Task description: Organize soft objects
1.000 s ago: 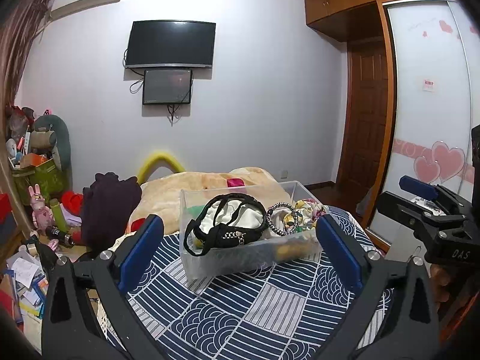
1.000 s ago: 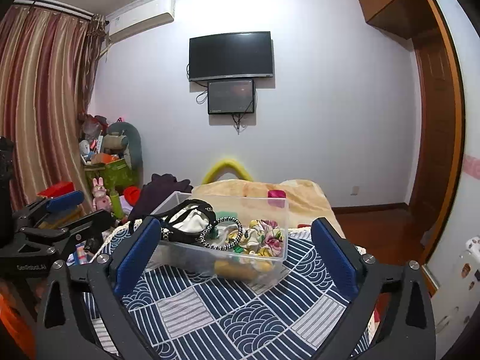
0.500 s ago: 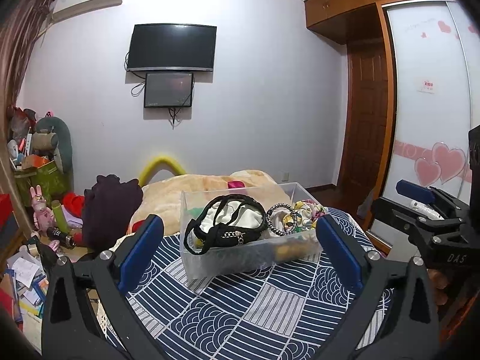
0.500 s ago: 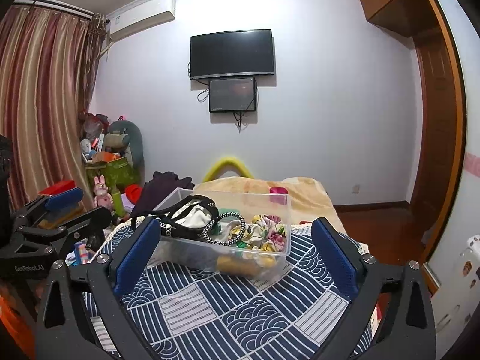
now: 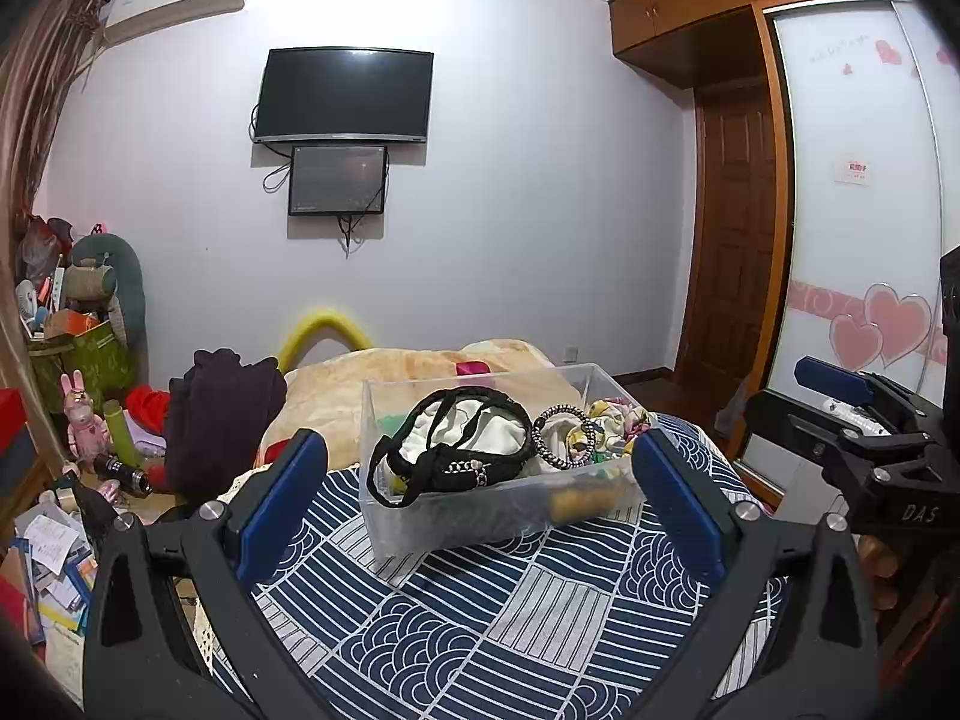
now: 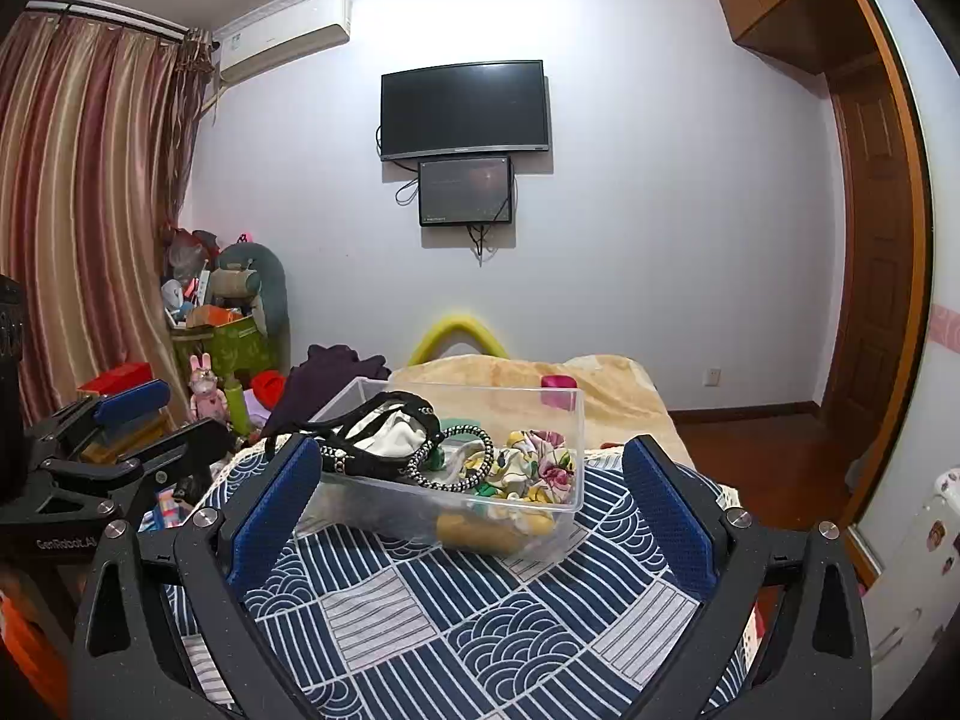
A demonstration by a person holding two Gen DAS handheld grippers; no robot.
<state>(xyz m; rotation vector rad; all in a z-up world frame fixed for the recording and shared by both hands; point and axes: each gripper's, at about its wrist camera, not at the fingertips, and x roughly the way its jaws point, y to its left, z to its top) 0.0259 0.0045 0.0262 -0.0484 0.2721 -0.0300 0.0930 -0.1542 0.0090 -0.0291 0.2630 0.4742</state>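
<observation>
Both views sit a bit lower vs 1 s ago; nothing else shifted. L gripper (image 5: 480, 498) & R gripper (image 6: 465, 498) spread wide, empty, near side of bin (image 5: 480, 516). Soft items (image 5: 474, 438) inside bin, so sorted or yet unsorted.

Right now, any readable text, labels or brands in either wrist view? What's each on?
"DAS": black body of the right gripper, seen in the left wrist view.
"GenRobot.AI": black body of the left gripper, seen in the right wrist view.
Small red-and-white sticker on the white sliding wardrobe door: too small to read.
White wall-mounted air conditioner label: blurred, unreadable.
</observation>
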